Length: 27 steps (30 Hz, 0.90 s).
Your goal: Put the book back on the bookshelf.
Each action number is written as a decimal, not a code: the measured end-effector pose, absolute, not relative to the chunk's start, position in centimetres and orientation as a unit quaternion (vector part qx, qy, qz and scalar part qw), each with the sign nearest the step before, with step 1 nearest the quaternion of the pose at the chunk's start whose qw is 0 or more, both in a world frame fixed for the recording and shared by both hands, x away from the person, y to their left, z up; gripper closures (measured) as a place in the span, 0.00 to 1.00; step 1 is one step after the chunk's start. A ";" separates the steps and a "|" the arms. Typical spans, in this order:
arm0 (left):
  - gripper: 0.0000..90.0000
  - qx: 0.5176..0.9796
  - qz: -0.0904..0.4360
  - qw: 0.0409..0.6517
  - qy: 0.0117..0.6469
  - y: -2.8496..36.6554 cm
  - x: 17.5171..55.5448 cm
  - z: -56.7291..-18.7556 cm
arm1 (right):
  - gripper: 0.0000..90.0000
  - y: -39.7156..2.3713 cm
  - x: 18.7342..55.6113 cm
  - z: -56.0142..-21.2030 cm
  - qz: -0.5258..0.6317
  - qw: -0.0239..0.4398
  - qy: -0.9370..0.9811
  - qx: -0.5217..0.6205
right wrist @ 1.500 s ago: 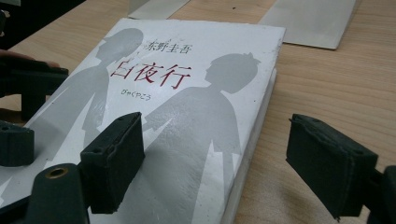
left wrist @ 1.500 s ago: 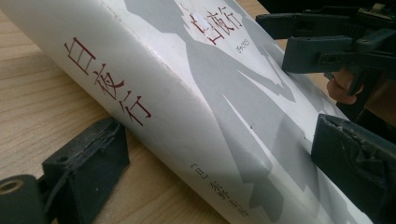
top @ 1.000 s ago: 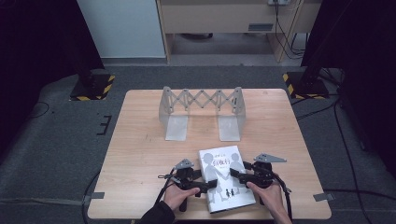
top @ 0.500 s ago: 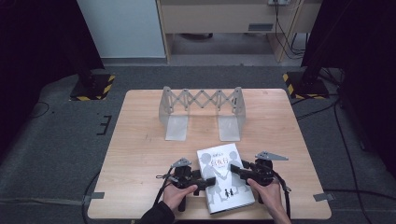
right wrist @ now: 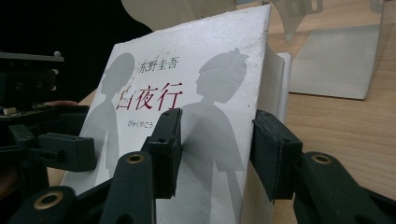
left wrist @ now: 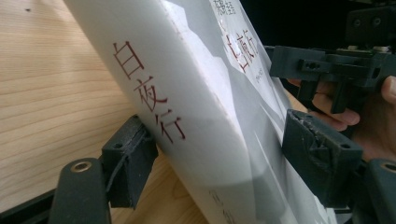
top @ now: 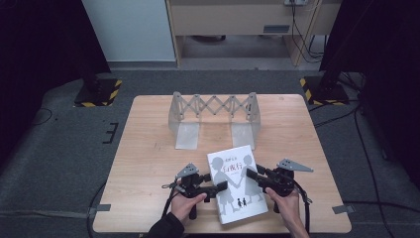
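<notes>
White paperback book [top: 237,186] near front edge of wooden counter [top: 148,163], gripped from both sides. Left gripper [top: 220,187] clamped on spine side: in left gripper view one jaw under spine with red title characters, other pressed on cover face [left wrist: 205,107]. Right gripper [top: 251,174] clamped on opposite long edge: in right gripper view one jaw on front cover over grey silhouette figures [right wrist: 187,107], other behind page block. Book tilted in both gripper views, apparently lifted off counter or pivoting on lower edge; contact with counter hard to tell. Hands [top: 185,206] wrapped round both handles.

Expandable metal book rack [top: 213,116] standing upright toward far side of counter, well apart from book, slots empty.

Step judged: two-handed pick-up of book, probably for standing in rack. Not yet near rack.

Next move calls for: raising book to upright, spine kept level, both clamps held so thin cover does not slip or bend; carrying forward toward rack; lining bottom edge up with gap between rack end plates before lowering. Risk: cover creasing under left jaw, pages fanning out on right side.
</notes>
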<state>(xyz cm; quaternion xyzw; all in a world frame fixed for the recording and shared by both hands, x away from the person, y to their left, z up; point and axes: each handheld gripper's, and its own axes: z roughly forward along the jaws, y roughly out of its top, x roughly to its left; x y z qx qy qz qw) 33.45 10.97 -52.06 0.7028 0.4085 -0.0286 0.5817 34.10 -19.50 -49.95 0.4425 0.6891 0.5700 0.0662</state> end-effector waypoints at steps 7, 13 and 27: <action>0.28 0.698 -0.023 0.592 0.402 10.7 34.1 -51.7 | 0.65 -19.5 34.0 -49.6 0.581 0.068 0.684 0.435; 0.28 0.699 -0.027 0.598 0.391 10.3 34.1 -51.7 | 0.65 -19.6 34.0 -49.5 0.585 0.061 0.685 0.429; 0.41 0.679 -0.041 0.622 0.389 9.8 34.1 -50.9 | 0.66 -19.8 34.1 -49.5 0.601 0.037 0.676 0.425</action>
